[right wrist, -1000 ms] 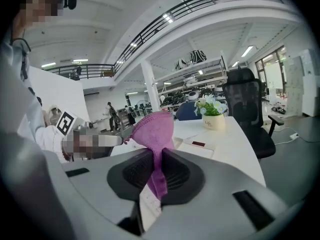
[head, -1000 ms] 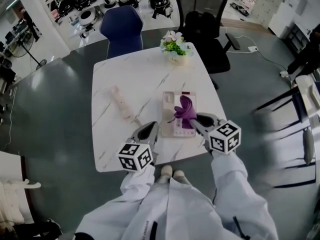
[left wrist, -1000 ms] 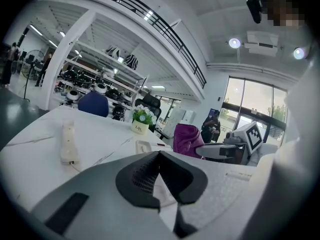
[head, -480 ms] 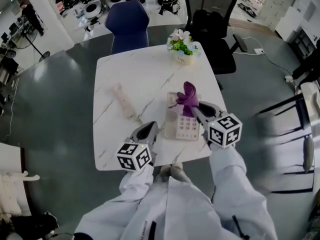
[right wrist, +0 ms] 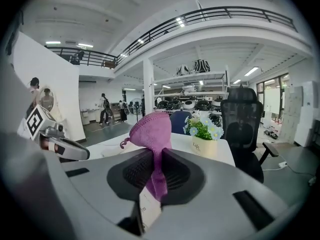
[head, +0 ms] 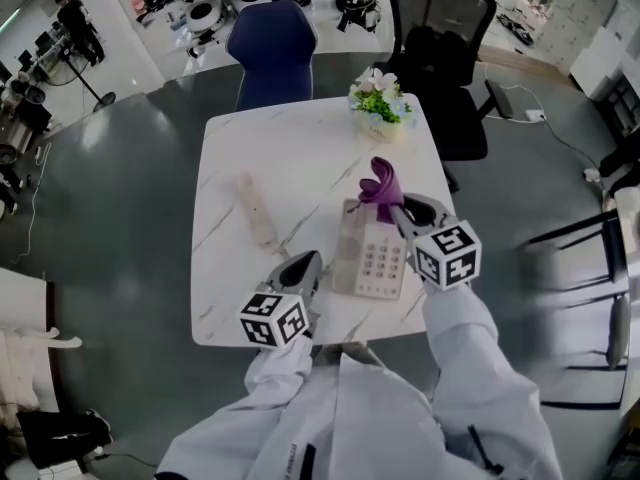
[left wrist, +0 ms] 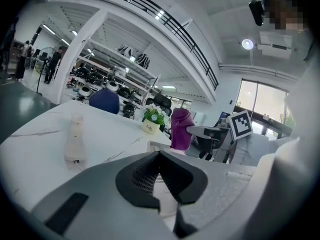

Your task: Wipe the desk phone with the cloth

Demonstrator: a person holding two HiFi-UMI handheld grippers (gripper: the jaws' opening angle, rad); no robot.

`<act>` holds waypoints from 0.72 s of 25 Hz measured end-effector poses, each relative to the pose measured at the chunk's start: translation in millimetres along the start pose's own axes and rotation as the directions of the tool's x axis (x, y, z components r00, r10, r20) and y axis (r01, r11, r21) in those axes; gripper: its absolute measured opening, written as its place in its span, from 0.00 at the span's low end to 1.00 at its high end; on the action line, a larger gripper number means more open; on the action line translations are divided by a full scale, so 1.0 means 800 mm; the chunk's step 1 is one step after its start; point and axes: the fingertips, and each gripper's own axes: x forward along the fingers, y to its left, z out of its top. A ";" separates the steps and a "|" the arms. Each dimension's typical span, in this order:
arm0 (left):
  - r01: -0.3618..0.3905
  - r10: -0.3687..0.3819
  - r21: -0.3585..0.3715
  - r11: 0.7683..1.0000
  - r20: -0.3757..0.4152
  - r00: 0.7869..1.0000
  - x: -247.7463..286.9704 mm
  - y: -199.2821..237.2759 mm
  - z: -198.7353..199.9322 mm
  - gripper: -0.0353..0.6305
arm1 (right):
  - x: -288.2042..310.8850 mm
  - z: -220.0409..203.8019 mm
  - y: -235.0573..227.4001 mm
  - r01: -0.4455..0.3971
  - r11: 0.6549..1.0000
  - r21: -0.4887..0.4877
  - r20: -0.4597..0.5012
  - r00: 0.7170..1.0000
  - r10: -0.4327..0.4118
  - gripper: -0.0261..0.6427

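The beige desk phone (head: pixel 368 260) lies on the white marble table (head: pixel 300 153), its keypad showing. Its handset (head: pixel 257 211) lies apart, to the left on the tabletop. My right gripper (head: pixel 400 208) is shut on a purple cloth (head: pixel 382 182), which bunches upright past the fingertips at the phone's far right corner. In the right gripper view the cloth (right wrist: pixel 152 129) is pinched between the pads of that gripper (right wrist: pixel 157 156). My left gripper (head: pixel 303 271) hovers at the phone's near left side, shut with nothing in it (left wrist: pixel 160 154). Its view shows the cloth (left wrist: pixel 181 129) and the handset (left wrist: pixel 75 139).
A small flower pot (head: pixel 381 101) stands at the table's far right edge. A blue chair (head: pixel 270 40) and a black office chair (head: pixel 440 38) stand behind the table. Dark floor surrounds it, and the table's near edge is just under my grippers.
My right gripper has carried the cloth from the middle of the phone toward its far end. The left gripper has stayed by the phone's near left side.
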 end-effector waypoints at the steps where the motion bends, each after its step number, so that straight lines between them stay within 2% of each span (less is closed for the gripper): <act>1: -0.004 0.004 0.001 1.000 0.002 1.000 0.002 0.001 0.002 0.05 | 0.004 0.004 -0.003 0.004 1.000 -0.021 -0.002 1.000 -0.004 0.09; 8: -0.045 0.045 -0.012 0.999 0.011 0.999 0.011 0.016 0.009 0.05 | 0.041 0.010 -0.015 0.008 0.979 -0.206 -0.049 0.999 -0.019 0.09; 13: -0.070 0.070 -0.026 0.997 0.012 0.997 0.013 0.026 0.011 0.05 | 0.065 -0.008 -0.001 -0.056 0.969 -0.242 -0.121 0.992 0.027 0.09; 18: -0.084 0.084 -0.035 0.996 0.008 0.996 0.014 0.032 0.007 0.05 | 0.085 -0.043 0.023 -0.140 0.948 -0.286 -0.227 0.971 0.075 0.09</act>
